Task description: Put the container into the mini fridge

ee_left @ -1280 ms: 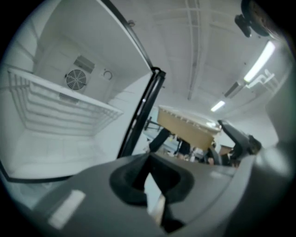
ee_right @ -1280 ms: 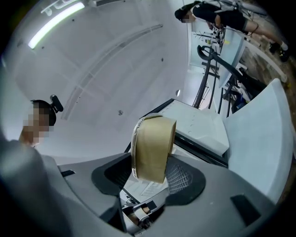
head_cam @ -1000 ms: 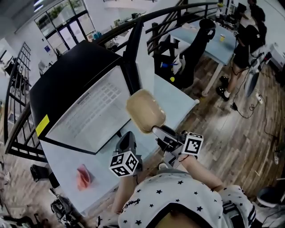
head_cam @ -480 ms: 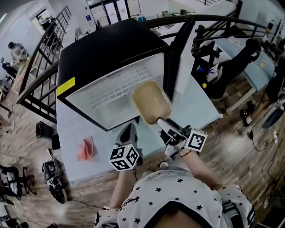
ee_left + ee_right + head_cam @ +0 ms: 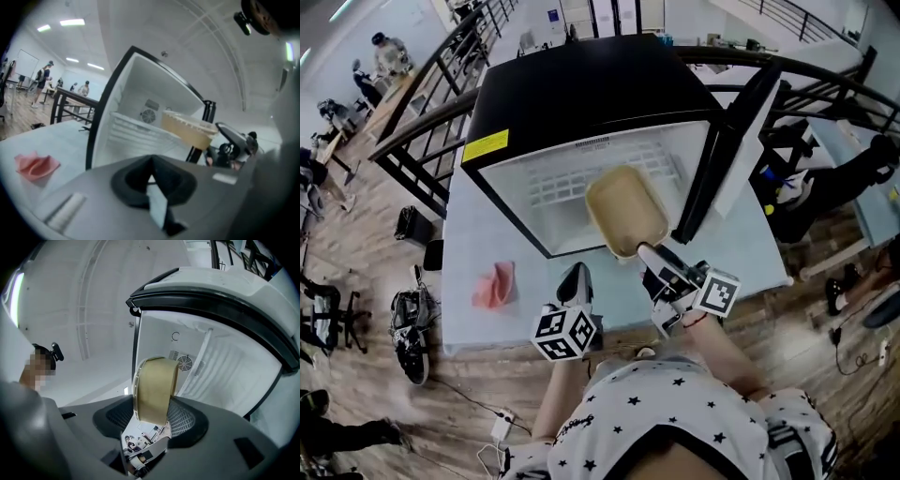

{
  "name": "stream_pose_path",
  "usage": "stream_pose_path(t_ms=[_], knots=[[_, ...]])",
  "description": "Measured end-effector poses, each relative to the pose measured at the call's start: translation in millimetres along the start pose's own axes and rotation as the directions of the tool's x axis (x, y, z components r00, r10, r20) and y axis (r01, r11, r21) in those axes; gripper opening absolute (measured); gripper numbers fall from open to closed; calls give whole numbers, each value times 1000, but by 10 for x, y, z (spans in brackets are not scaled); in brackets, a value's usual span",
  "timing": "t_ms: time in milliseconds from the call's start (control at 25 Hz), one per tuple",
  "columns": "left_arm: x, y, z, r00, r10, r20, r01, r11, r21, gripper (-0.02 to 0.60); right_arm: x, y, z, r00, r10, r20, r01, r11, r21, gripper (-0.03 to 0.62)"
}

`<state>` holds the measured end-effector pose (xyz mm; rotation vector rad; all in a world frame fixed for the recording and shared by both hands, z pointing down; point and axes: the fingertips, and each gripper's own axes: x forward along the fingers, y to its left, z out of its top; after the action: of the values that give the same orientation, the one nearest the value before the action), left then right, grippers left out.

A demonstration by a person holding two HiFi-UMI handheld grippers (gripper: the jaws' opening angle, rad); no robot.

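Note:
A black mini fridge (image 5: pixel 581 94) stands on the pale blue table (image 5: pixel 473 234) with its door (image 5: pixel 736 141) swung open to the right and its white inside (image 5: pixel 220 366) showing. My right gripper (image 5: pixel 644 253) is shut on the near rim of a tan, rounded-rectangular container (image 5: pixel 625 211), which hangs just in front of the fridge's opening. In the right gripper view the container (image 5: pixel 154 390) stands on edge between the jaws (image 5: pixel 150 420). My left gripper (image 5: pixel 577 277) is low over the table's near edge, shut and empty, with the container (image 5: pixel 187 131) to its right.
A crumpled pink cloth (image 5: pixel 494 284) lies on the table left of the left gripper. Black railings (image 5: pixel 422 131) run behind the fridge. Desks, chairs and people (image 5: pixel 389 56) stand further off on a wooden floor with cables (image 5: pixel 478 412).
The head view has swung, so the fridge now sits square in front. The container in my right gripper has come up to the fridge's opening. My left gripper has stayed by the table's edge.

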<state>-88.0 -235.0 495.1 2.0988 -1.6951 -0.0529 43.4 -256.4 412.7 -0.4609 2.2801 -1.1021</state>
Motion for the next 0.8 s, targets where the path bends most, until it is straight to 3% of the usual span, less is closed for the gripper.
stream_pose_path(t_ms=[440, 800], knots=[[-112, 116, -65, 996, 85, 6, -85, 996, -25, 5, 227, -107, 50, 999, 28, -35, -27, 999, 20, 227], [259, 127, -31, 999, 24, -25, -24, 1000, -7, 6, 370, -391, 240, 999, -26, 28, 24, 999, 38, 227]])
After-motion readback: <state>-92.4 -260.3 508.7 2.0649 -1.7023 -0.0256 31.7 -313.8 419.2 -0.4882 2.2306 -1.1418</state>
